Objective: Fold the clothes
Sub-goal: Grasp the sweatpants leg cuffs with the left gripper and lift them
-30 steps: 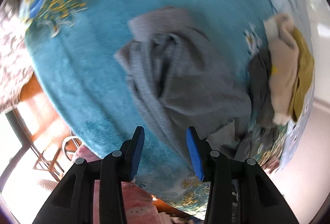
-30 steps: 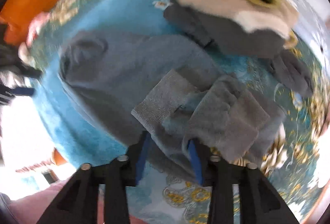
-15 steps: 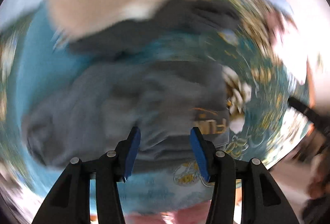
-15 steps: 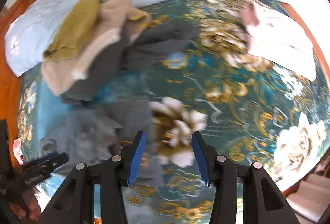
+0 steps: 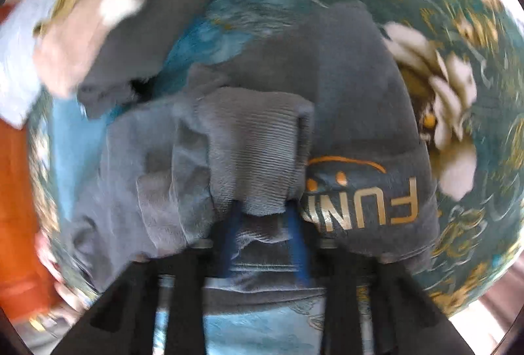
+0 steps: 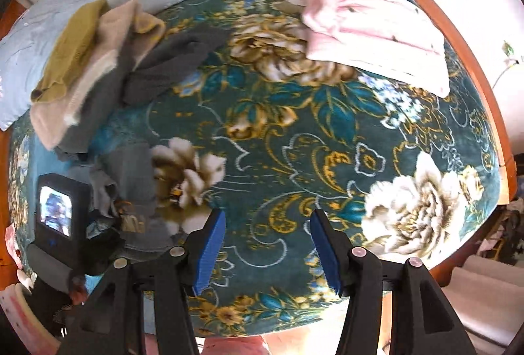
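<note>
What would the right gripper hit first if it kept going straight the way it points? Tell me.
The right gripper, its jaws opening with nothing between them, points down at a bare patch of the flowered blanket. That is likely what it would meet first. The grey sweatshirt lies off to its left, out of that line.

one grey sweatshirt (image 5: 353, 99), one heap of clothes (image 6: 98, 60), one pink folded blanket (image 6: 376, 27), two grippers.
</note>
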A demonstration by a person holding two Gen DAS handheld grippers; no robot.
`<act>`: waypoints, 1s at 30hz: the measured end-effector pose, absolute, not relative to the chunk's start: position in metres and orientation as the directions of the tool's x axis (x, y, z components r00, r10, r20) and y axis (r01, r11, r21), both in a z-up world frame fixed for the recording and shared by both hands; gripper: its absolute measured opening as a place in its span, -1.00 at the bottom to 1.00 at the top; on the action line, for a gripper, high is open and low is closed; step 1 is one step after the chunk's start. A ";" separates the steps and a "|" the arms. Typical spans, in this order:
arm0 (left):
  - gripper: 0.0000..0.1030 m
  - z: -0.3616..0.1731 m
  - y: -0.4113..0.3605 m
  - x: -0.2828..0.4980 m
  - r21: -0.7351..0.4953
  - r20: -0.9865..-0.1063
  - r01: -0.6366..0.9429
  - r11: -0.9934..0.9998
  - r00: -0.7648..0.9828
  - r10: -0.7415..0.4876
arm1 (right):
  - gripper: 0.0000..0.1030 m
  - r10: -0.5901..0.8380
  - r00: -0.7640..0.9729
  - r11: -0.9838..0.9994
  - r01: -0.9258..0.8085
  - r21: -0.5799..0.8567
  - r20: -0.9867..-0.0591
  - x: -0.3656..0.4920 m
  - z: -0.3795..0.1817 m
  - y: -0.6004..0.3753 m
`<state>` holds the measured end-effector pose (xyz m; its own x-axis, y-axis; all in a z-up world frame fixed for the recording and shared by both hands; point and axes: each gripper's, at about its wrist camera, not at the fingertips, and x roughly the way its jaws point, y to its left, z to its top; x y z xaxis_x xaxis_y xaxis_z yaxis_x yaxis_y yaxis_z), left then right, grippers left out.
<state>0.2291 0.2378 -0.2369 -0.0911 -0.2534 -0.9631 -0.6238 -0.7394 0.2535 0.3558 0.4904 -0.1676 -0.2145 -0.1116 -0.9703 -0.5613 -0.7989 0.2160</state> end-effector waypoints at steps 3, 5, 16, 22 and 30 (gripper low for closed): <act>-0.88 -0.217 0.213 0.210 0.154 -0.987 -0.527 -0.836 -0.037 -0.158 | 0.12 -0.136 -0.217 -0.786 -0.571 0.239 -0.967 0.352 -0.168 0.492; -0.89 -0.200 0.191 0.197 0.063 -0.998 -0.435 -0.898 -0.005 -0.067 | 0.12 -0.156 -0.231 -0.787 -0.558 0.262 -0.960 0.342 -0.166 0.488; -0.90 -0.185 0.008 0.157 -0.267 -0.954 0.365 -0.892 0.028 0.297 | 0.12 -0.235 -0.264 -0.841 -0.428 0.332 -0.935 0.290 -0.143 0.438; -0.90 -0.222 -0.051 0.155 -0.238 -0.931 0.605 -0.760 0.082 0.357 | 0.12 -0.208 -0.227 -0.848 -0.442 0.292 -0.951 0.290 -0.137 0.430; -0.34 -0.170 -0.121 0.143 -0.417 -0.890 0.586 -0.695 -0.110 0.442 | 0.12 -0.177 -0.186 -0.836 -0.490 0.248 -0.966 0.279 -0.126 0.411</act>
<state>0.1428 -0.1208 -0.1704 -0.1095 0.4419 -0.8903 0.5857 -0.6950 -0.4170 0.2787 0.4109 -0.1258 -0.1861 -0.1772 -0.9664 -0.4898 -0.8360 0.2476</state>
